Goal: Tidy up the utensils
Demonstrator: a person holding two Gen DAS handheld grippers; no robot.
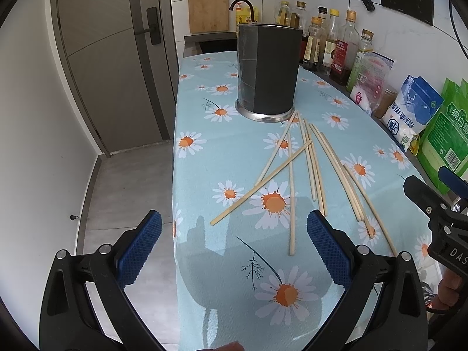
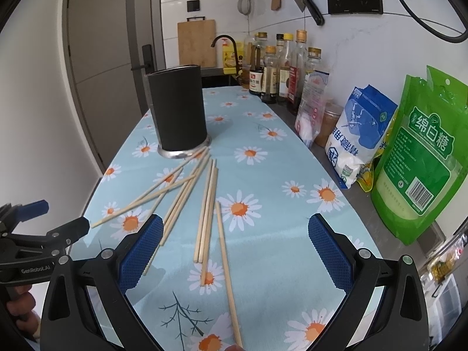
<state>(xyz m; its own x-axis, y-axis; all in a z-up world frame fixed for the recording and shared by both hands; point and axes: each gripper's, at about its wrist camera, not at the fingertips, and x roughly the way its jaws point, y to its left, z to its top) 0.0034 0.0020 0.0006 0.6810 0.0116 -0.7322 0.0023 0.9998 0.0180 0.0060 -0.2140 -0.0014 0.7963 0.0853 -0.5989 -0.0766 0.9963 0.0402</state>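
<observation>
My left gripper (image 1: 234, 251) and right gripper (image 2: 235, 251) gape wide, empty, above loose chopsticks (image 2: 206, 213) fanned before the black utensil holder (image 2: 178, 111).

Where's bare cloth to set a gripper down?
Free: cloth between chopsticks and the bags on the right; also left of the holder, toward the table edge. Crowded: the chopstick fan in front of the holder.

Tablecloth (image 2: 263, 175) light blue, white-orange daisies; holder (image 2: 178, 114) black; chopsticks (image 2: 207, 213) pale wood.
</observation>
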